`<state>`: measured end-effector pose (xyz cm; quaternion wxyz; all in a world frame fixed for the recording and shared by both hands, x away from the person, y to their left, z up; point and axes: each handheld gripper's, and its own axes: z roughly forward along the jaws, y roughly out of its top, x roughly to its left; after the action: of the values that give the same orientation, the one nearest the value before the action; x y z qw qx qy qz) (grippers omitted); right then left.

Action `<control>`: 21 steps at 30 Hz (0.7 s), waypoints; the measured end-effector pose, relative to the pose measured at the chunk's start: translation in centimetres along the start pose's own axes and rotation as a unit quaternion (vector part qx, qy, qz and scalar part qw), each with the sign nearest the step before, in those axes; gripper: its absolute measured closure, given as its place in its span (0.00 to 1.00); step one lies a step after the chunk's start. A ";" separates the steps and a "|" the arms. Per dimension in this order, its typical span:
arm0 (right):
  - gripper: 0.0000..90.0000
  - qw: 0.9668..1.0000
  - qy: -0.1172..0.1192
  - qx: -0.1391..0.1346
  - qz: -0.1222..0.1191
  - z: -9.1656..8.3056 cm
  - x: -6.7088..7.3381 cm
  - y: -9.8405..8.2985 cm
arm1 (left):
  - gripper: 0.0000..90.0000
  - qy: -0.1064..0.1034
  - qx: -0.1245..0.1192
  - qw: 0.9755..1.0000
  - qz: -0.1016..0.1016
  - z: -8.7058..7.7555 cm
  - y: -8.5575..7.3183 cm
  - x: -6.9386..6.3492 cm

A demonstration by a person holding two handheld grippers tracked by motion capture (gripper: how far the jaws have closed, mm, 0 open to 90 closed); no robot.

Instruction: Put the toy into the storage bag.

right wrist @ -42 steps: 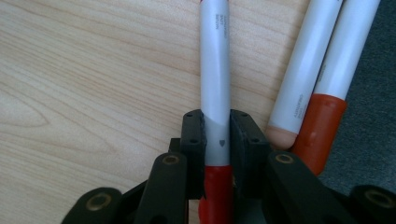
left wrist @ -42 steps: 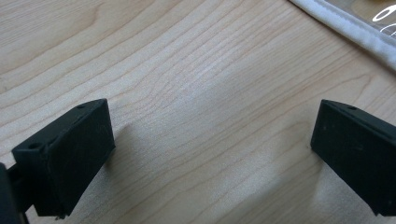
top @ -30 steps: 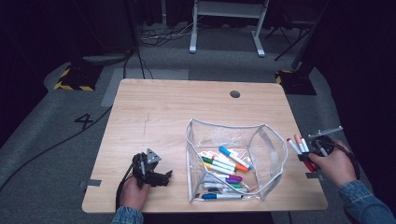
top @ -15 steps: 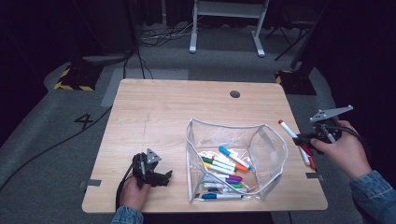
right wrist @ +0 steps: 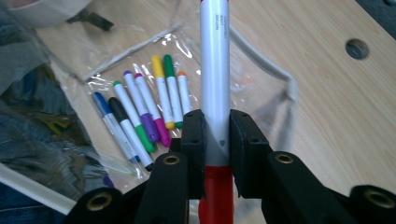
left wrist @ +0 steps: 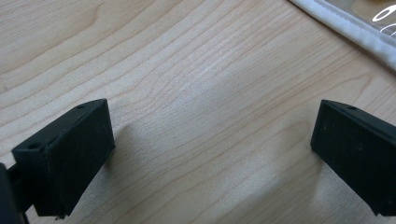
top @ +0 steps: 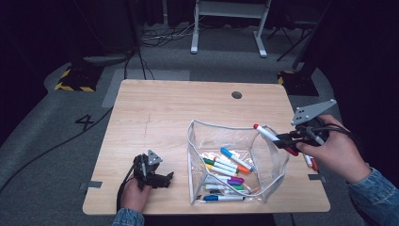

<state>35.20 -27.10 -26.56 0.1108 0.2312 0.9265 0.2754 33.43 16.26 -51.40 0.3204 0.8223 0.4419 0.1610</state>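
Observation:
A clear plastic pouch [top: 235, 141] stands open on the wooden table [top: 164, 113], with several coloured markers [top: 226, 167] lying inside it. My right gripper [top: 284, 140] is lifted at the pouch's right rim and is shut on a white marker with red ends [top: 269, 134], which points left over the rim. In the right gripper view the jaws [right wrist: 215, 135] pinch that marker [right wrist: 215, 65] near its red end, above the markers in the pouch [right wrist: 149, 107]. My left gripper [top: 162, 179] rests on the table left of the pouch. Its jaws [left wrist: 210, 154] stand wide open over bare wood.
Another marker [top: 311, 163] lies on the table under the right hand, near the right edge. A round hole [top: 236, 94] is in the tabletop at the back. The pouch's white edge [left wrist: 345, 28] passes close to the left gripper.
The right gripper has risen with the marker and swung it left, from beside the table's right edge to over the pouch's right rim. The left gripper has stayed put.

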 end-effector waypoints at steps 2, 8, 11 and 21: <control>0.86 1.000 0.014 0.004 -0.018 0.4 0.8 0.8 | 0.00 0.000 0.000 1.000 0.000 0.0 0.0 0.0; 0.86 0.996 0.046 0.030 -0.070 2.2 3.0 2.7 | 0.00 0.001 0.000 1.000 0.002 0.0 0.0 0.0; 0.86 0.993 0.062 0.041 -0.093 3.2 3.9 3.4 | 0.00 0.000 0.000 1.000 0.002 0.0 0.0 0.0; 0.86 0.983 0.101 0.082 -0.132 6.6 6.0 4.5 | 0.00 0.000 -0.001 1.000 0.003 0.0 0.0 0.0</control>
<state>33.88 -17.80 -29.95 0.0328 0.0866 0.9746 0.2037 33.49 16.27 -51.40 0.3205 0.8235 0.4390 0.1623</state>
